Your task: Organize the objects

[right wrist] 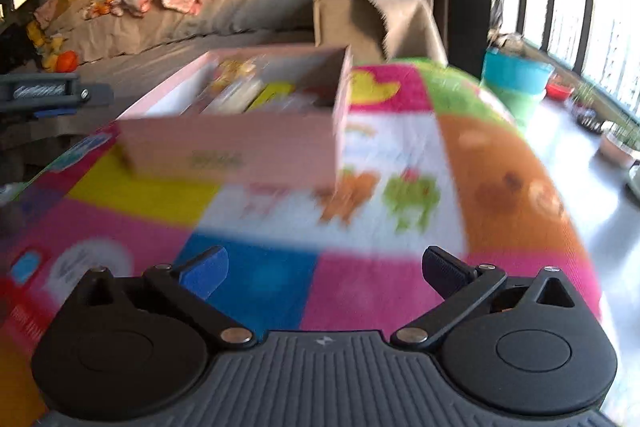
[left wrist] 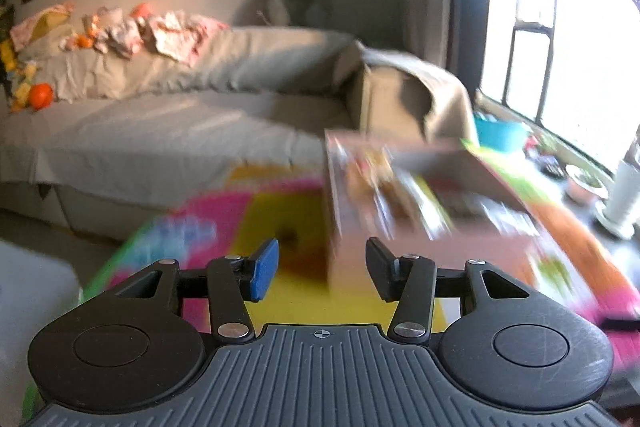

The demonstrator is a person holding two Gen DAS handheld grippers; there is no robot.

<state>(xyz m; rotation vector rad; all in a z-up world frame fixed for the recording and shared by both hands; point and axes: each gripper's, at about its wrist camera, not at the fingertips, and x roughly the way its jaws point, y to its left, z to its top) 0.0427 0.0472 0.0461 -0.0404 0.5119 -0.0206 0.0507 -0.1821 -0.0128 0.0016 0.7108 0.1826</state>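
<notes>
**One pink box ahead of two empty claws**

We see one pink box (right wrist: 236, 143) standing on the play mat (right wrist: 380, 291), well ahead of our right claw (right wrist: 326, 275) and a little to its left. From our left claw (left wrist: 322, 273) the same box (left wrist: 400, 211) sits just ahead and to the right.

Both claws are released with nothing between the jaws: the right spread wide, the left about half apart.

We judge the box to be thin cardboard: light, fairly stiff at the corners, likely to flex if we squeeze mid-wall. It is open-topped and holds several small packets, too blurred to count. They may shift or spill if it tips. We think the best hold is on an upright wall near a corner, one claw on each side, keeping it level.

Count: one box, one mat, one sofa (left wrist: 192, 115) beyond, one blue tub (right wrist: 516, 83) far right.
</notes>
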